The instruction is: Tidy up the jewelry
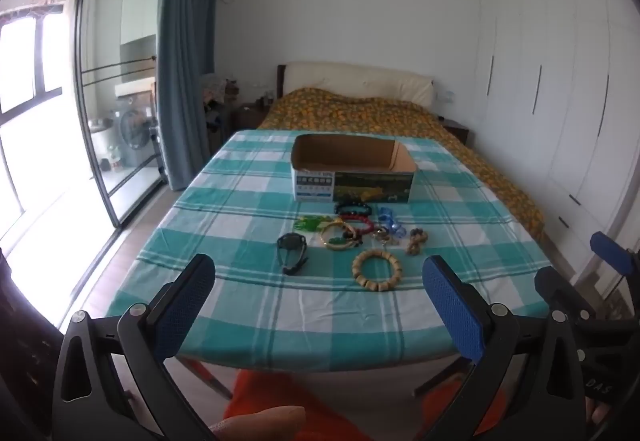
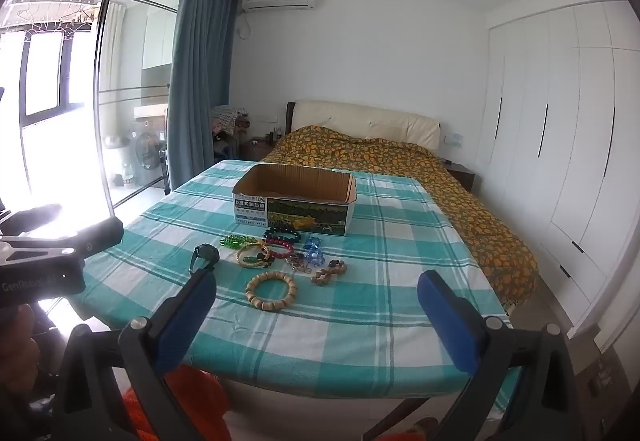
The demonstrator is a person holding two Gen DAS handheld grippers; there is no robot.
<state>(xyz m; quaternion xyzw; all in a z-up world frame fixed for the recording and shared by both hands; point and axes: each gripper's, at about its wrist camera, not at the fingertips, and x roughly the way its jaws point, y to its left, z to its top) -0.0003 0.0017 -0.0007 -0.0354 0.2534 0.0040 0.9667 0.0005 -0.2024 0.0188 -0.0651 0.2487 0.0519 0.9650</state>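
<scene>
**Jewelry clustered before an open box, both grippers spread**

Lying on a table draped in a teal-and-white checked cloth point(image 1: 248, 201), the jewelry sits in a cluster just near of an open-topped cardboard box point(image 1: 352, 171) whose long axis runs left to right. Nearest lies a ring-shaped bracelet of pale wooden beads point(image 1: 377, 270), flat on the cloth. Left of it a black wristwatch point(image 1: 293, 250) lies with its strap running near to far. Farther back lie a green translucent piece point(image 1: 310, 223), a red bead bracelet point(image 1: 358, 224) and blue translucent pieces point(image 1: 389, 221).

The left gripper point(image 1: 320, 281) and right gripper point(image 2: 318, 295) both hover near the table's near edge, jaws spread wide and grasping nothing.

The right wrist view shows the watch point(image 2: 206, 257) partly behind a blue pad point(image 2: 186, 315); the left wrist view shows it whole.

Beyond the table stands a bed with a yellow-patterned cover point(image 2: 400, 165), white wardrobes on the right, blue curtain on the left.
</scene>
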